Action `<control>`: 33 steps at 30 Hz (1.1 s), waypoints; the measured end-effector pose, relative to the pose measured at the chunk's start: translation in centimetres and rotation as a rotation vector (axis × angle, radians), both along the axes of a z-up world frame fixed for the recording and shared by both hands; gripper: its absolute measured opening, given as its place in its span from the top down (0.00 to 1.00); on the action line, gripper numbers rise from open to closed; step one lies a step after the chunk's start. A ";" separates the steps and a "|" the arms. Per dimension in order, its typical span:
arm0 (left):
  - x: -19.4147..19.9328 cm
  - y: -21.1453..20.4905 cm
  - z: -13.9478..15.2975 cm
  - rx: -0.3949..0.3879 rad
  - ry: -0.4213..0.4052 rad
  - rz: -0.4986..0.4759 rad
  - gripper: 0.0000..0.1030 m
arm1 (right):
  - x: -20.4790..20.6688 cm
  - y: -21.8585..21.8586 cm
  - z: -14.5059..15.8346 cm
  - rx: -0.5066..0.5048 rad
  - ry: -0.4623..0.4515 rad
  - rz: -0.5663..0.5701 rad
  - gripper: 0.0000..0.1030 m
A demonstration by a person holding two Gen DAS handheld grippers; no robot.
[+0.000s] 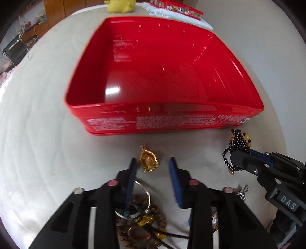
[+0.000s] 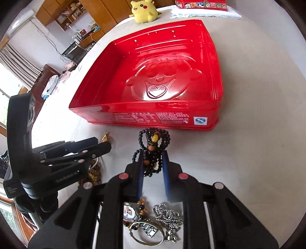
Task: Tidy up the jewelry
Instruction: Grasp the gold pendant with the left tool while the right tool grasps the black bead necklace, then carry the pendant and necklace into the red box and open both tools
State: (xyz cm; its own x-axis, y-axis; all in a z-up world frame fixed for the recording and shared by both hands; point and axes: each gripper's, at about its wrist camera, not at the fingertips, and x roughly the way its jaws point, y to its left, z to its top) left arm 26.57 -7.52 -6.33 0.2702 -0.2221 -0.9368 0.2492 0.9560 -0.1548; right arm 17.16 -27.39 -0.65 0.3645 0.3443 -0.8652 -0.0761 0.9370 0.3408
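Observation:
An empty red tin [image 1: 172,115] [image 2: 153,115] stands open on the cream cloth. A gold pendant [image 1: 149,161] lies just in front of it, between the tips of my left gripper [image 1: 153,162], whose pads stand apart from it on both sides. Under that gripper lies a pile of jewelry [image 1: 141,220] with wooden beads and a silver bangle. My right gripper [image 2: 153,153] [image 1: 234,155] is shut on a black bead strand [image 2: 153,141] [image 1: 239,141] that loops out past its tips near the tin's front wall. A watch [image 2: 129,211] and a silver ball chain [image 2: 168,214] lie beneath it.
A yellow plush toy [image 2: 145,10] [image 1: 118,6] sits at the table's far edge. A red patterned lid [image 2: 200,3] [image 1: 176,8] rests on a white towel [image 2: 206,13] behind the tin. My left gripper [image 2: 107,145] shows at the left of the right wrist view.

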 end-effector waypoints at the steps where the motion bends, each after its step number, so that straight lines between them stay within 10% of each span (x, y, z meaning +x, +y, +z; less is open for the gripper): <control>1: 0.3 -0.2 -0.2 0.011 -0.003 0.002 0.75 | 0.1 -0.1 -0.1 0.001 0.003 -0.001 0.84; 19: -3.1 2.6 3.2 -0.053 -0.112 0.018 0.83 | 0.1 0.7 1.4 0.010 -0.028 0.008 0.84; 33: -2.4 2.7 10.4 -0.097 -0.255 0.003 0.83 | 1.5 0.3 8.9 -0.044 -0.193 -0.010 0.84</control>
